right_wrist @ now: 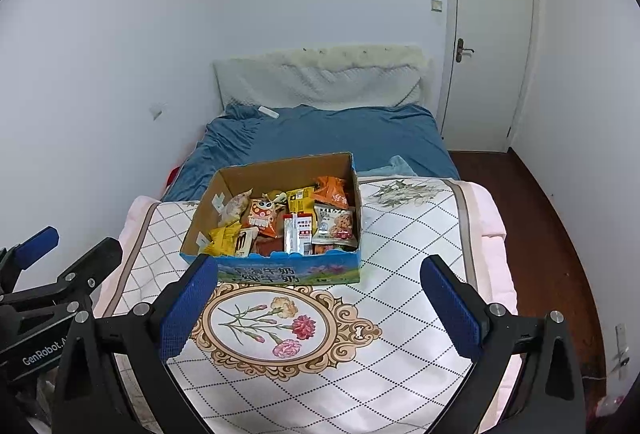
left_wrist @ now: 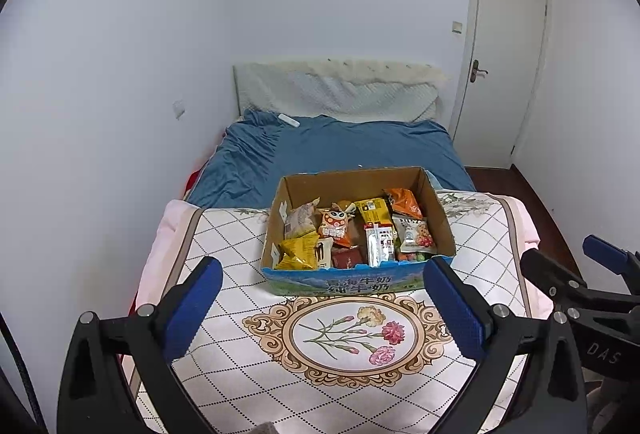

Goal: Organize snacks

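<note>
— Where are the snacks (left_wrist: pixel 352 230) sitting?

— In an open cardboard box (left_wrist: pixel 438 218) that is resting on the quilted pad (right_wrist: pixel 400 242) at the foot of the bed (left_wrist: pixel 340 146). The packets are lying jumbled: a yellow bag (left_wrist: pixel 296 254), an orange bag (left_wrist: pixel 404 203), a cookie packet (left_wrist: pixel 414 236). Those underneath are hiding from view, and the print is too small to read.

— And the tongs?

— The left tongs (left_wrist: pixel 322 308) are hanging released, and the right tongs (right_wrist: pixel 320 308) too, both gaping wide short of the box, gripping nothing.
</note>
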A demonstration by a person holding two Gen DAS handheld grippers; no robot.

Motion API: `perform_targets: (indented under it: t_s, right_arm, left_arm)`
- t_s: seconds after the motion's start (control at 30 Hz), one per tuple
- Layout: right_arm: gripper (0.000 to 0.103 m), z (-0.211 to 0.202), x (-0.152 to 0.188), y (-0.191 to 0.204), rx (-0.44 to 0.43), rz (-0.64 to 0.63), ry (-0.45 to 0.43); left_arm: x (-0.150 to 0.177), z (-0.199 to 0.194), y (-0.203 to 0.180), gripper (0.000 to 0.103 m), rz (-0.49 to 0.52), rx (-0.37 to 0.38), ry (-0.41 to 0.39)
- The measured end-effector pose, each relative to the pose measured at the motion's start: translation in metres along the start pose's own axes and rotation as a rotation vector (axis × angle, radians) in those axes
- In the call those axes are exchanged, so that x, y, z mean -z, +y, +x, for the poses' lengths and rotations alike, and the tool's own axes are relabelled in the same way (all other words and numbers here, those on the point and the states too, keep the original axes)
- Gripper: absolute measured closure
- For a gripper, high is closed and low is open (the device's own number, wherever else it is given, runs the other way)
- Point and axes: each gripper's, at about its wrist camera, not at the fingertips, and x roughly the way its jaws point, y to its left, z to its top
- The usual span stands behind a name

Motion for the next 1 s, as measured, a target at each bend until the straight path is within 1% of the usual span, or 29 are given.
perform_targets:
  t_s: [0.1,0.23,0.57,0.67,0.77,0.8,0.83,0.87,0.9,0.93,0.97,1.0]
  right_arm:
    - [0.0,-0.001,-0.001,0.0,0.003,-0.003,-0.002]
    - [0.0,-0.003,-0.004,0.0,-0.002,-0.008,-0.003]
    - [0.0,-0.007,-0.016,0.002,-0.007,-0.023,0.015]
    - [0.0,-0.01,-0.014,0.001,-0.002,-0.031,-0.002]
    - [0.0,-0.009,-0.008,0.001,-0.002,-0.031,0.011]
    - [0.0,-0.011,-0.007,0.002,0.009,-0.039,0.002]
    - [0.0,-0.013,-0.006,0.004,0.035,-0.058,-0.023]
    - [0.0,-0.014,-0.007,0.004,0.045,-0.06,-0.038]
    - [0.0,-0.015,-0.007,0.003,0.047,-0.05,-0.051]
    - [0.0,-0.015,-0.008,-0.003,0.053,-0.024,-0.059]
    - [0.0,-0.011,-0.01,-0.008,0.045,-0.004,-0.046]
    - [0.0,-0.008,-0.013,-0.013,0.026,0.012,-0.036]
  left_arm:
    - [-0.002,-0.003,0.0,0.0,0.009,0.0,-0.009]
    - [-0.005,-0.003,0.002,0.0,0.01,0.015,-0.002]
    - [-0.01,-0.007,0.008,0.0,0.006,0.016,0.001]
    - [-0.012,-0.011,0.013,0.0,-0.018,0.011,-0.028]
    - [-0.012,-0.009,0.009,0.0,-0.018,0.019,-0.011]
    - [-0.011,-0.011,0.007,0.0,-0.003,-0.002,-0.035]
    - [-0.01,-0.01,0.004,0.0,0.021,-0.021,-0.037]
    - [-0.008,-0.008,0.001,0.0,0.041,-0.035,-0.038]
    - [-0.006,-0.006,0.005,0.0,0.022,-0.056,-0.041]
    - [-0.007,-0.002,0.009,0.0,-0.002,-0.046,-0.022]
    - [-0.013,0.003,0.017,0.0,-0.053,0.007,0.008]
    - [-0.018,0.001,0.02,0.0,-0.067,0.007,-0.015]
